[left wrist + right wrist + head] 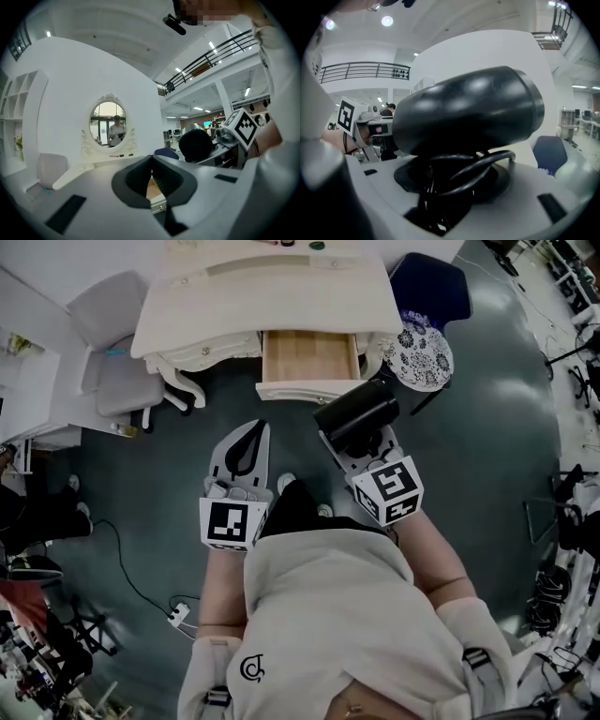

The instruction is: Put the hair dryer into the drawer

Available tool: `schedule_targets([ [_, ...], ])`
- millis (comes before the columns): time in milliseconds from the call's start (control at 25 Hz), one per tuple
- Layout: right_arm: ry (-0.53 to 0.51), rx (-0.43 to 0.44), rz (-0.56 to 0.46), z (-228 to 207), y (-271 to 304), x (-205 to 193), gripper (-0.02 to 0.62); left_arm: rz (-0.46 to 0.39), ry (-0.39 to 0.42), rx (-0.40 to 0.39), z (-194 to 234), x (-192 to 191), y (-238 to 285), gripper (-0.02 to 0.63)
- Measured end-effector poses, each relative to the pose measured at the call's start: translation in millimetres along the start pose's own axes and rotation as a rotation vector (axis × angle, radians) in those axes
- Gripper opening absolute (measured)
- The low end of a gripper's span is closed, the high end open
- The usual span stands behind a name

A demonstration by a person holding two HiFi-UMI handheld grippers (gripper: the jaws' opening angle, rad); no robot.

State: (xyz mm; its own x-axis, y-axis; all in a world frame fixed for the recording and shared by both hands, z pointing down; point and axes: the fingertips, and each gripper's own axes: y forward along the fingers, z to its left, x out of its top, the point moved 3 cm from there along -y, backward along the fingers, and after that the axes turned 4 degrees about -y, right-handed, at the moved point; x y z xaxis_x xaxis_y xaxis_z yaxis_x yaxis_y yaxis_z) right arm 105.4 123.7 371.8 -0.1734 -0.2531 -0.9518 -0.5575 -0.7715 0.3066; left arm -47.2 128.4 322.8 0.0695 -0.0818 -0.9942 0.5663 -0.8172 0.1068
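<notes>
Head view looked steeply down on a cream dressing surface [272, 292] with its wooden drawer [306, 388] pulled out and nothing lying in it. The right tool [366, 448] was clamped on the black hair dryer [356, 413], which was up in the air just short of the drawer's front and not yet over it. The left tool [255, 427] was beside it, apart from the dryer, with its tips together and nothing in them. A grey chair [117, 381] stood left of the surface, a blue chair [433, 287] and a round patterned stool [419, 357] to the right, and a power strip [178, 615] lay on the dark floor.

Left gripper view showed the left tool [152, 161] with its tips meeting and a sliver of light wood visible through the gap behind them. Beyond stood an oval mirror [108, 124] on the surface [89, 166]. At the right, the hair dryer [196, 144] sat in the other tool, whose marker cube [243, 126] faced the camera.

Right gripper view was mostly filled by the hair dryer [468, 110], its barrel lying across above the jaws. The right tool [452, 177] was held partly wide around the dryer's lower part and its looped black cord [485, 164]. The left tool's marker cube [347, 115] showed at the left, and the blue chair [551, 152] at the right.
</notes>
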Motion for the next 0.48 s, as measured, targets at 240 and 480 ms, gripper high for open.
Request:
schedule_targets([
  [240,0.01,-0.012,0.055,-33,50,-3,0.238,0.034,-0.058,0.0,40,-14,46,0.012],
  [480,-0.013,-0.01,0.117,-68,113,3,0.238,0.002,-0.073,-0.084,84,-4,110,0.012],
])
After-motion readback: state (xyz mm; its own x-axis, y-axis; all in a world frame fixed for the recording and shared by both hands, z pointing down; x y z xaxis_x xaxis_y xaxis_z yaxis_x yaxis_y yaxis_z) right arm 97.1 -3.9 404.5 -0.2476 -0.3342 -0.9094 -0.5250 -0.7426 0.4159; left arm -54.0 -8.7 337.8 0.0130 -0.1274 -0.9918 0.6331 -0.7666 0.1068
